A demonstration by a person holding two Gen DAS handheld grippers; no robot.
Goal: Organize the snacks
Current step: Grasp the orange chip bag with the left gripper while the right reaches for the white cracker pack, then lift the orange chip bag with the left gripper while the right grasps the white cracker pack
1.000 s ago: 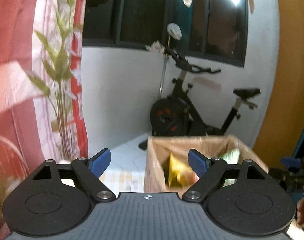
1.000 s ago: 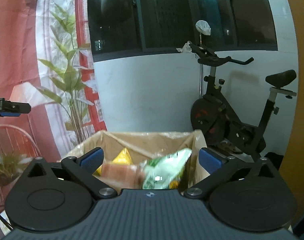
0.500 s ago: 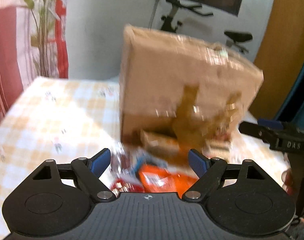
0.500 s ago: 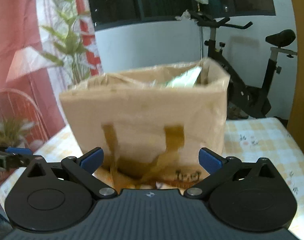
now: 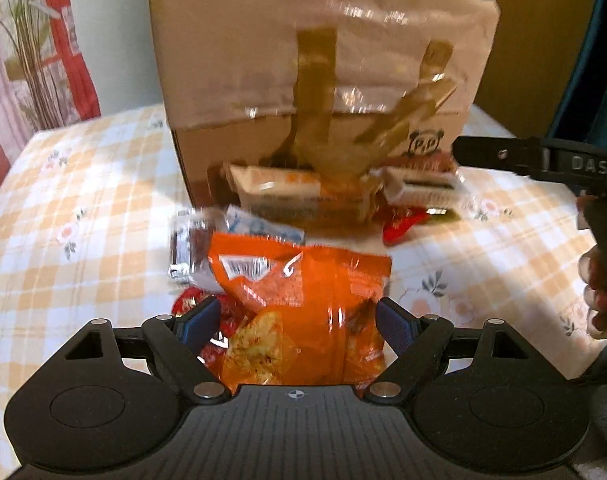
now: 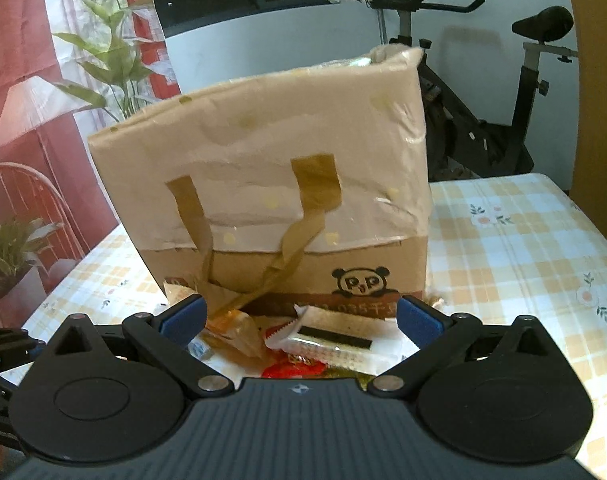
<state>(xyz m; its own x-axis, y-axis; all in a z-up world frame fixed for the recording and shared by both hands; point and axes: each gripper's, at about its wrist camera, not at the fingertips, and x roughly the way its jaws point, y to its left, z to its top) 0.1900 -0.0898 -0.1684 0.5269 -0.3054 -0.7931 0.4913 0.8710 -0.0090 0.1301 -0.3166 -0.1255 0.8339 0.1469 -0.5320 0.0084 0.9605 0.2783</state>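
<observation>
A tall taped cardboard box stands on the checked tablecloth. A pile of snacks lies in front of it. In the left wrist view an orange chip bag lies between the blue pads of my left gripper, which is open; the pads sit beside the bag without squeezing it. Behind it lie a silver-and-brown packet, a beige packet and a white wafer pack. My right gripper is open low over the white wafer pack and a red wrapper.
The right gripper's black finger and a hand reach in from the right of the left wrist view. An exercise bike stands behind the table, with a plant and a wire chair at the left. A wooden panel is at the right.
Both grippers have dropped from above the box's open top to the table in front of it. The snack pile has come into view, and the orange bag now lies between the left fingers.
</observation>
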